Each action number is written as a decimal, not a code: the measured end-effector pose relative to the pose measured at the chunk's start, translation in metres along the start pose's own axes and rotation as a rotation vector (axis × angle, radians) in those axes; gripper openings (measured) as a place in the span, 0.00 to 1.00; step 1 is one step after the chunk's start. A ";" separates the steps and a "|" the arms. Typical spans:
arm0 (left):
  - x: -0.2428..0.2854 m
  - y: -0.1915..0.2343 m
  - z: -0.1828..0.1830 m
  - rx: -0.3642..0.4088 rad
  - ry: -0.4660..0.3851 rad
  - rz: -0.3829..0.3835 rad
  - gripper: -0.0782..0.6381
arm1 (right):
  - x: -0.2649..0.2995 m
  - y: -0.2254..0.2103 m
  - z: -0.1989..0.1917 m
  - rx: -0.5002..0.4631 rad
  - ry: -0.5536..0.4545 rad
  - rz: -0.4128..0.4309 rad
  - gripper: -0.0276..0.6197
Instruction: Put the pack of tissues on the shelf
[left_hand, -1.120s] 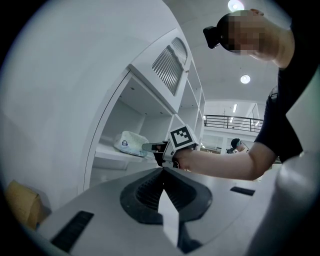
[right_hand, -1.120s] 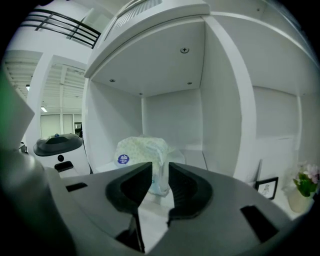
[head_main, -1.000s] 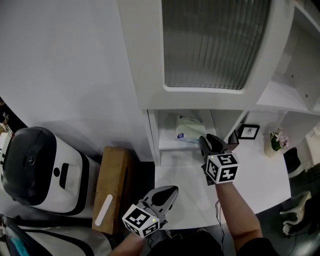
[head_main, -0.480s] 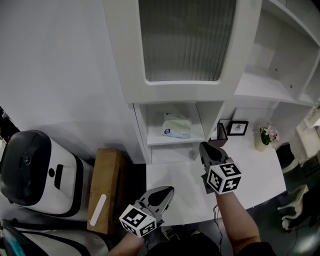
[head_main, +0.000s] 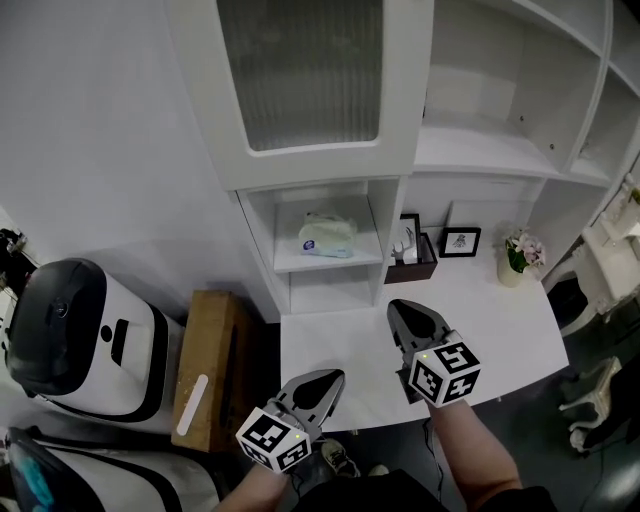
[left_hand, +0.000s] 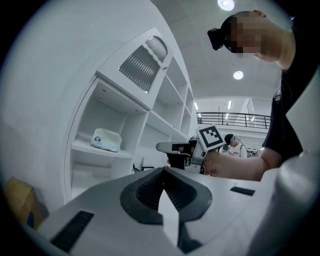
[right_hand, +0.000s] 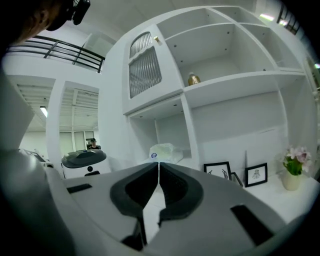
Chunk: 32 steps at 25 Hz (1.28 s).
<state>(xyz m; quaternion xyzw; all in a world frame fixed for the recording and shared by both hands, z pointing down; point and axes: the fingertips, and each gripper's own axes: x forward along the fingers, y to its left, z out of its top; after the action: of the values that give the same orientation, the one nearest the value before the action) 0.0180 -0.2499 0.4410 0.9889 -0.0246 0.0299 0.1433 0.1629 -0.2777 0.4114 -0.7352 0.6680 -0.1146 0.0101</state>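
The pack of tissues (head_main: 327, 235), pale green-white with a blue label, lies on the low shelf (head_main: 345, 262) of the white cabinet, free of both grippers. It also shows in the left gripper view (left_hand: 106, 140) and just above the jaws in the right gripper view (right_hand: 164, 151). My right gripper (head_main: 403, 314) hovers over the white desk, well short of the shelf, jaws shut and empty. My left gripper (head_main: 326, 382) hangs at the desk's near edge, shut and empty as well. The right gripper (left_hand: 167, 147) is seen from the side in the left gripper view.
A dark box (head_main: 410, 265), picture frames (head_main: 461, 241) and a flower pot (head_main: 517, 255) stand at the back of the white desk (head_main: 520, 330). A brown carton (head_main: 208, 365) and a white-and-black machine (head_main: 70, 335) sit on the left. A ribbed glass door (head_main: 300, 70) hangs above the shelf.
My right gripper has drawn back from the shelf toward me, leaving the tissue pack lying there. The left gripper has hardly moved.
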 end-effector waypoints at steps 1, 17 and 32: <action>-0.001 -0.007 -0.002 0.000 0.000 0.006 0.12 | -0.008 0.002 -0.001 0.002 -0.001 0.008 0.06; -0.032 -0.098 -0.021 0.026 -0.037 0.099 0.12 | -0.108 0.039 -0.029 0.005 0.022 0.138 0.05; -0.045 -0.141 -0.047 0.017 0.002 0.186 0.12 | -0.172 0.058 -0.073 0.074 0.066 0.231 0.05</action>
<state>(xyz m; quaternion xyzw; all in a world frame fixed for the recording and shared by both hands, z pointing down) -0.0212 -0.0993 0.4431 0.9835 -0.1158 0.0441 0.1317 0.0788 -0.1040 0.4463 -0.6483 0.7436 -0.1614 0.0283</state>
